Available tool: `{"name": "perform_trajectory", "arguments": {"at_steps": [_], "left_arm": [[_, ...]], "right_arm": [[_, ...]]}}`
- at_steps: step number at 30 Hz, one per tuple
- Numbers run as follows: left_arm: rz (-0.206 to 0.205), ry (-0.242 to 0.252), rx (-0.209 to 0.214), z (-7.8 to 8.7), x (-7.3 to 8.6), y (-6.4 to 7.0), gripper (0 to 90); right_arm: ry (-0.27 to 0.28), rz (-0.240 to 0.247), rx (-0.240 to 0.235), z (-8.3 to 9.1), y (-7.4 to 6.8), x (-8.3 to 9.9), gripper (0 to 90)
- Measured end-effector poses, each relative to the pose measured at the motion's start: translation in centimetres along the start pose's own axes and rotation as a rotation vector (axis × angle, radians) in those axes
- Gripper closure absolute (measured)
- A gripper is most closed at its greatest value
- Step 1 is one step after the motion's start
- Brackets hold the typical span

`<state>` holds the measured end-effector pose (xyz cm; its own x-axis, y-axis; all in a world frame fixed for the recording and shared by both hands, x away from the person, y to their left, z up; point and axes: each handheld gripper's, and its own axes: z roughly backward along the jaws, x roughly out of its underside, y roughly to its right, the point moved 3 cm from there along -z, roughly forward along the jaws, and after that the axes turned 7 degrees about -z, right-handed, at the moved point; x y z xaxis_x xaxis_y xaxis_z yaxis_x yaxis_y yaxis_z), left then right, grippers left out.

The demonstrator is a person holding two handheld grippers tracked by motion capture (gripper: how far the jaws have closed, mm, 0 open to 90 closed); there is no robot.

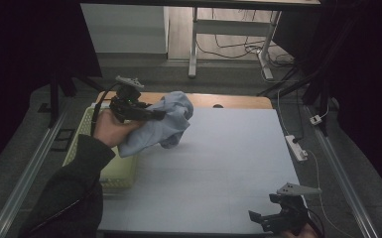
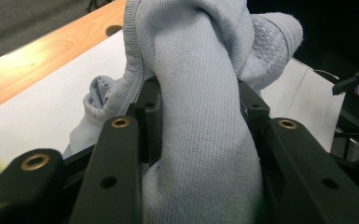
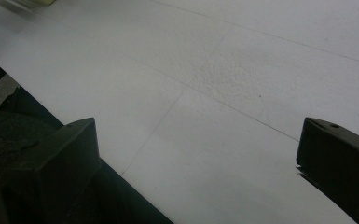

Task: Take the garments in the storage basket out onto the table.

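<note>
A light blue knitted garment (image 1: 161,126) hangs bunched above the left side of the white table top (image 1: 228,163). My left gripper (image 1: 156,115) is shut on it; in the left gripper view the blue cloth (image 2: 200,116) fills the gap between the two black jaws and drapes over them. My right gripper (image 1: 263,219) rests low at the table's front right corner. In the right gripper view its jaws stand wide apart over bare white surface (image 3: 214,93) with nothing between them.
A pale yellow basket (image 1: 110,171) sits at the table's left edge, partly under the cloth and my left sleeve. A wooden strip (image 1: 228,100) runs along the far edge. A white power strip (image 1: 296,147) and cables lie on the floor at right.
</note>
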<state>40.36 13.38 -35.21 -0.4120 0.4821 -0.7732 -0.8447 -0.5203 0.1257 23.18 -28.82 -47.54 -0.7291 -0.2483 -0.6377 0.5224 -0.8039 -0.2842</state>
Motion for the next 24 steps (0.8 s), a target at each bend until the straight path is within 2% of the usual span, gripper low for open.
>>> {"name": "perform_trajectory", "arguments": {"at_steps": [11, 13, 14, 21, 24], "left_arm": [[-0.035, -0.008, 0.035, -3.3, -1.4, 1.4, 61.4], [-0.046, -0.011, 0.043, -4.3, -1.8, 1.9, 61.4], [-0.046, -0.011, 0.043, -4.3, -1.8, 1.9, 61.4], [-0.08, -0.022, 0.064, -7.4, -2.3, 3.2, 61.2], [-0.087, -0.024, 0.067, -8.1, -2.3, 3.5, 61.1]], "right_arm": [[-0.001, -0.001, -0.001, 0.0, 0.0, 0.0, 0.0], [-0.001, -0.001, -0.003, 0.0, 0.0, 0.0, 0.0], [-0.001, -0.001, -0.003, 0.0, 0.0, 0.0, 0.0], [-0.002, 0.001, -0.005, 0.0, 0.0, 0.0, 0.0], [-0.002, 0.001, -0.006, 0.0, 0.0, 0.0, 0.0]]}}
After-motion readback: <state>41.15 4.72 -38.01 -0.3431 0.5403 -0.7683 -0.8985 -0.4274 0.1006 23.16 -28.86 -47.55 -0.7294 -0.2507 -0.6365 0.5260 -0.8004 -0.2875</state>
